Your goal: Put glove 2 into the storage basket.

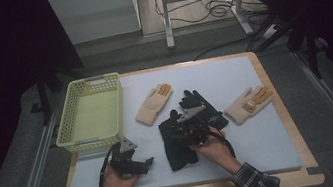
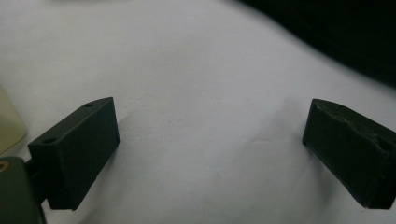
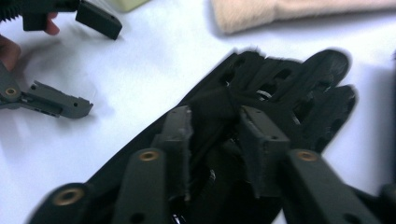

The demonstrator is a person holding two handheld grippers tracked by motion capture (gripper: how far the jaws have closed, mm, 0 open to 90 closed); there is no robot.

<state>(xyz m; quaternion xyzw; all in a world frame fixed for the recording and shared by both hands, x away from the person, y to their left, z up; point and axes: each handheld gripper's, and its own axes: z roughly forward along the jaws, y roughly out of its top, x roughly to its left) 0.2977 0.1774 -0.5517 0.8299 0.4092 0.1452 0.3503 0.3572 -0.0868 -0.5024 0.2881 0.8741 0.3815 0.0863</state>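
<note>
Two black gloves lie mid-mat: one (image 1: 180,153) stretched toward the front, the other (image 1: 200,102) behind it. My right gripper (image 1: 175,132) rests on the front one, pointing left. In the right gripper view its jaws (image 3: 215,135) stand partly apart, open, with a raised fold of the black glove (image 3: 289,84) between them; the pads do not appear to press it. My left gripper (image 1: 148,162) hovers low over the bare mat at the front left. Seen from its own camera, the left gripper (image 2: 210,140) is wide open with nothing between the jaws.
A pale yellow basket (image 1: 70,120) stands at the mat's left side. One beige glove with orange fingertips (image 1: 154,103) lies behind the black gloves, another (image 1: 248,104) to their right. The white mat (image 1: 258,144) covers a wooden table; floor and cables lie beyond.
</note>
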